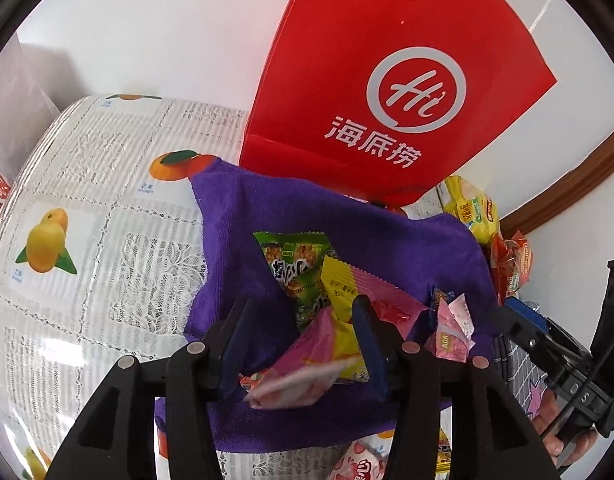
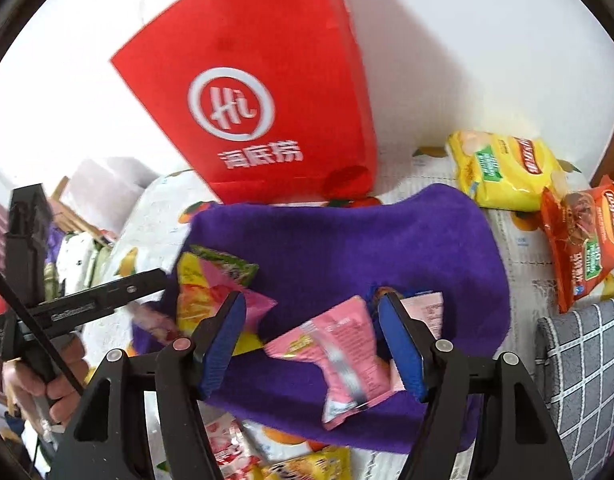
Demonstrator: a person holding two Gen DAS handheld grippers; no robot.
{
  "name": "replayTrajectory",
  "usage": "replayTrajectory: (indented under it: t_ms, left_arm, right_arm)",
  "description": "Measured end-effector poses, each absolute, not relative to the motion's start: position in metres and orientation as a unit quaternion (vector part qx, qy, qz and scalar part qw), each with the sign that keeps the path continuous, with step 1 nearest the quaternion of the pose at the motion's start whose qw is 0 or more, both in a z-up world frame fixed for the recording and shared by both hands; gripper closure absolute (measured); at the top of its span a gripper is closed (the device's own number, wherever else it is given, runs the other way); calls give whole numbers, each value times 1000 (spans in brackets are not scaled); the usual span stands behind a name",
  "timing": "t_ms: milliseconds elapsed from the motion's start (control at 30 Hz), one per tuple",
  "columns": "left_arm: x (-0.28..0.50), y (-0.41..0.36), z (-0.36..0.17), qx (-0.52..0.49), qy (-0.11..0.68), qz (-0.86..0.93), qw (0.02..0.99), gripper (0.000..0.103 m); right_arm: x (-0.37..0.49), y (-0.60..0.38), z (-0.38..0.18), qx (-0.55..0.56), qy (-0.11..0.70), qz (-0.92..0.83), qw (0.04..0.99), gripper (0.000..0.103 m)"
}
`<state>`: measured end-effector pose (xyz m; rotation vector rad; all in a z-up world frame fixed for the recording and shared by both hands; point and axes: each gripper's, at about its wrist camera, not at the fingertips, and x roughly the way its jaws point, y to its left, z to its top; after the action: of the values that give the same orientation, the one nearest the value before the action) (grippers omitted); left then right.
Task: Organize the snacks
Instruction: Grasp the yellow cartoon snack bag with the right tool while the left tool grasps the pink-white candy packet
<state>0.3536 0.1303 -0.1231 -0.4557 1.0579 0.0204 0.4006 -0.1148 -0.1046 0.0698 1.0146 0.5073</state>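
Left gripper (image 1: 303, 332) jaws parted, blurred pink-yellow packet (image 1: 327, 354) loose between them, apparently dropping onto purple cloth (image 1: 363, 236). Right gripper (image 2: 311, 340) jaws apart around pink packet (image 2: 343, 360); pads look clear of it (blur, hard call). Risk: close now and cloth gets pinched with wrapper, dragging pile. Green packet (image 1: 295, 264) far side of heap. Fruit-print tablecloth (image 1: 91, 216), red paper bag (image 1: 387, 80) against white wall, chip bags (image 2: 503, 168) right.
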Motion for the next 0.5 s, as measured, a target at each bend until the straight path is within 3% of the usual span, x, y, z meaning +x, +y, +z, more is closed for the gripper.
replayTrajectory:
  t_ms: [300,500]
  left_arm:
    - [349,131,-113,-220,493,8,842,53]
    - [349,125,-112,-216,496,-5,841,52]
  right_arm:
    - [368,-97,-82,11,455,265,850,34]
    - [336,-106,-105,1,470,256,845,34]
